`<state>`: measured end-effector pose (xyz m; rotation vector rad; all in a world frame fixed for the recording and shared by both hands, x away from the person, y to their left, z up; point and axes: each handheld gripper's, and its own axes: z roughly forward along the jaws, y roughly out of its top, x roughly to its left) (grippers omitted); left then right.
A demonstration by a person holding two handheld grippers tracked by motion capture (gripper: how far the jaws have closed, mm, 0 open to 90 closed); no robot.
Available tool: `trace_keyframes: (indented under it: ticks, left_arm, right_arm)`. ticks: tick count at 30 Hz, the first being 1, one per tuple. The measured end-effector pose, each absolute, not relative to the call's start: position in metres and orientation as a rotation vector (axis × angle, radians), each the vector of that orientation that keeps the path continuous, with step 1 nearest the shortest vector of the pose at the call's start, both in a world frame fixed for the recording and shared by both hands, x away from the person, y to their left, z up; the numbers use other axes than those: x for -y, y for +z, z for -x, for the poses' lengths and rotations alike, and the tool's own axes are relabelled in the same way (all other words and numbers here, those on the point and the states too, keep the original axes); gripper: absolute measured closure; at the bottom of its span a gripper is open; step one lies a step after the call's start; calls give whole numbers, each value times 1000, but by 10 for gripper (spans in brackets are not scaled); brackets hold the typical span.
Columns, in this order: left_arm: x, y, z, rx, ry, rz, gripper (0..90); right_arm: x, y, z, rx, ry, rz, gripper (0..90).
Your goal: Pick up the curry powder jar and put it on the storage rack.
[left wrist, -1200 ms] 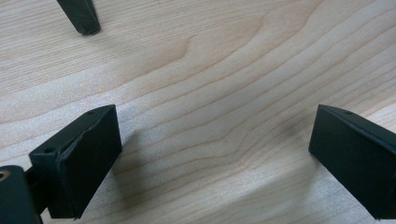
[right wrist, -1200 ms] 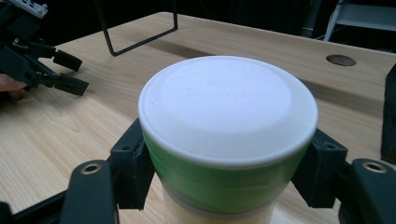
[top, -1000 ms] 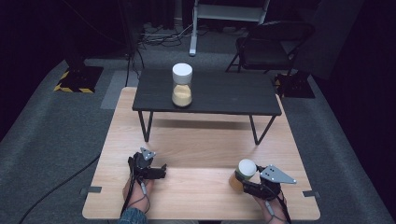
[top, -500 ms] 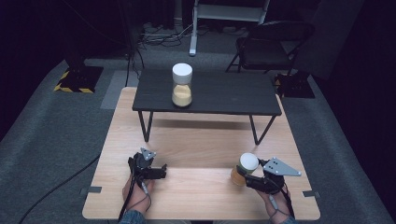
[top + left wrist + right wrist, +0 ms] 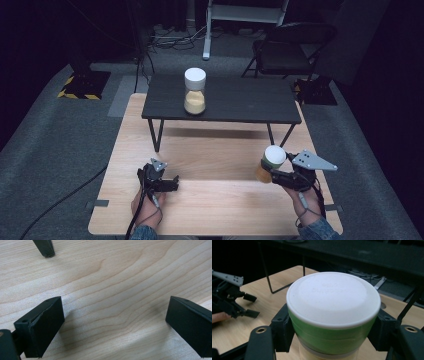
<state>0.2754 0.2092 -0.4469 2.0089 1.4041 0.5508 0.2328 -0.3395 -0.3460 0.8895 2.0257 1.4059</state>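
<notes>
Item: white-lidded jar (image 5: 271, 163) — upright, clamped in right gripper (image 5: 276, 175) just under lid, above near right of wooden table (image 5: 210, 150). Black raised shelf (image 5: 235, 100) lies ahead, holding matching jar (image 5: 195, 91). Left gripper (image 5: 169, 184) — jaws apart, empty, resting near left.

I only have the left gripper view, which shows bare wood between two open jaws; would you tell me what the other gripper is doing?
Observer: The right gripper is shut on a white-lidded jar with a green band under its lid.
Operator: Thank you. Is that jar resting on the wooden table?
Observer: I cannot tell from the high view; its base is hidden.
Operator: Is there anything else like it around?
Observer: Yes, a second white-lidded jar with yellowish contents stands on the small black table beyond.
</notes>
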Motion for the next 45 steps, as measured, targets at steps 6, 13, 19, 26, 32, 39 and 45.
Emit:
trace_keyframes:
  ticks: [6, 13, 19, 26, 32, 39, 45]
  left_arm:
    - [-209, -447, -275, -1408, 553, -2005, 18]
    - [-208, -447, -275, -1409, 553, -2005, 18]
    - [-208, -447, -275, -1408, 553, -2005, 18]
    - [-208, -447, -275, -1409, 552, -2005, 18]
    - [-208, -447, -275, -1411, 552, -2005, 18]
    - [-208, -447, -275, -1409, 552, -2005, 18]
    - [-208, -447, -275, -1411, 552, -2005, 18]
  right_arm:
    - [339, -322, -245, -2002, 1417, -886, 332]
    - [333, -294, -264, -1985, 1421, -872, 332]
    - [326, -270, -284, -1958, 1438, -868, 332]
    - [312, -244, -305, -1935, 1416, -853, 332]
    - [301, -232, -324, -1929, 1409, -849, 332]
    - [290, -231, -347, -1905, 1426, -868, 332]
    - [283, -237, -364, -1903, 1418, -888, 332]
